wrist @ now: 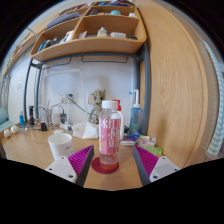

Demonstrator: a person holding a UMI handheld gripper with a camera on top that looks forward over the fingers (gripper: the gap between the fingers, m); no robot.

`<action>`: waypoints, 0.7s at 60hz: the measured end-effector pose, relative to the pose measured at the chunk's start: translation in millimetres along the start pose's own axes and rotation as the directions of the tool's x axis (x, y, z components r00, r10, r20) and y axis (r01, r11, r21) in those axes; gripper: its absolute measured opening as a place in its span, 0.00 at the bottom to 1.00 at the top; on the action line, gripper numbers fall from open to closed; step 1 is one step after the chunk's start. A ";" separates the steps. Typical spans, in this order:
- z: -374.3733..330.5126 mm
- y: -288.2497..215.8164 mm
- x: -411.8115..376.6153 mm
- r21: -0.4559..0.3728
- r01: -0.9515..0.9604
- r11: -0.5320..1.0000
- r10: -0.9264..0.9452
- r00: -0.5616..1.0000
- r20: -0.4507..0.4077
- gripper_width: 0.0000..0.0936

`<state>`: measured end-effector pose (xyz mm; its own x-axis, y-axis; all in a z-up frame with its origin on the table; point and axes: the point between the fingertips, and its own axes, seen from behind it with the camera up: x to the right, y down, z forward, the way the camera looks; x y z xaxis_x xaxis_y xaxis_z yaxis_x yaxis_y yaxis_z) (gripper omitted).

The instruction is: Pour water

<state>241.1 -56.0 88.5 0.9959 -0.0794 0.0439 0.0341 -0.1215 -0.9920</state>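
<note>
Bottle [109,135] stands upright between your claw's [111,160] two fingers, its base right at the tips of the pink pads [82,157]. You can see a sliver of gap at either side of it, so the claw is open around it rather than pressing; the bottle rests on the wooden tabletop [30,148] on its own. It is clear plastic with a white cap and a pink label band, and pink liquid shows near its bottom; how full it is above the label you cannot tell.

Just left of your left finger sits a white cup [61,144], mouth up, close to the bottle but not touching it; its contents are not visible from here. Beyond the claw, against the wall, you have a clutter of small items, among them a blue spray bottle [136,112] to the right of the bottle and a red-topped container [117,105] behind it. High above, a wooden shelf [90,42] carries boxes and small objects too small to identify.
</note>
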 end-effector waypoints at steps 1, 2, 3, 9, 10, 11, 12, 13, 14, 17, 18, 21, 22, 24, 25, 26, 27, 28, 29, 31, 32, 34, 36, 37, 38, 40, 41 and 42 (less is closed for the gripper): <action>-7.8 0.8 -0.2 -0.010 -0.009 1.000 0.009 1.000 -0.002 0.84; -12.6 3.6 -1.5 -0.012 -0.017 1.000 0.016 1.000 -0.004 0.85; -17.8 5.9 -2.9 -0.016 -0.023 1.000 0.023 1.000 -0.005 0.85; -50.1 15.9 -7.8 -0.043 -0.055 0.998 0.054 0.998 -0.034 0.85; -55.1 17.7 -7.8 -0.044 -0.060 0.997 0.058 0.997 -0.041 0.85; -59.0 18.2 -7.4 -0.044 -0.064 0.997 0.062 0.997 -0.047 0.85; -62.7 19.1 -7.8 -0.043 -0.068 0.997 0.066 0.996 -0.053 0.85; -66.2 19.7 -8.4 -0.041 -0.072 0.997 0.070 0.996 -0.058 0.85; -69.3 20.4 -9.0 -0.039 -0.076 0.996 0.074 0.995 -0.062 0.85; -79.0 22.4 -10.3 -0.044 -0.095 0.995 0.091 0.993 -0.077 0.85; -82.0 23.8 -11.6 -0.043 -0.100 0.994 0.096 0.992 -0.081 0.84; -88.0 25.1 -13.9 -0.041 -0.111 0.993 0.107 0.991 -0.085 0.85; -89.9 25.3 -14.2 -0.039 -0.114 0.993 0.110 0.990 -0.088 0.85; -93.1 25.4 -14.6 -0.036 -0.118 0.992 0.114 0.989 -0.094 0.85; -94.6 25.7 -14.9 -0.036 -0.118 0.992 0.115 0.989 -0.096 0.85; -97.0 25.2 -15.3 -0.039 -0.118 0.992 0.113 0.989 -0.099 0.84; -98.2 25.0 -15.4 -0.038 -0.114 0.993 0.109 0.989 -0.099 0.84; -99.1 24.6 -16.1 -0.035 -0.110 0.993 0.106 0.989 -0.100 0.84; -100.0 23.8 -16.6 -0.032 -0.107 0.994 0.103 0.990 -0.100 0.84; -102.6 23.0 -17.7 -0.026 -0.101 0.995 0.098 0.990 -0.098 0.84; -104.0 22.7 -18.9 -0.024 -0.097 0.995 0.094 0.991 -0.095 0.84; -106.7 22.8 -22.4 -0.024 -0.095 0.995 0.093 0.992 -0.087 0.84; -109.8 21.9 -25.9 -0.028 -0.103 0.994 0.100 0.992 -0.075 0.84; -110.7 21.7 -27.4 -0.028 -0.106 0.994 0.104 0.992 -0.068 0.84; -111.5 21.4 -28.3 -0.027 -0.108 0.994 0.106 0.992 -0.064 0.84; -112.9 20.8 -29.6 -0.022 -0.113 0.993 0.112 0.992 -0.060 0.84; -113.5 20.3 -30.1 -0.019 -0.114 0.993 0.113 0.992 -0.058 0.84; -114.0 19.9 -30.1 -0.017 -0.115 0.993 0.113 0.992 -0.057 0.84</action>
<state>202.2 -168.8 81.0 0.9868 -0.1493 -0.0622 -0.0817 -0.1280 -0.9884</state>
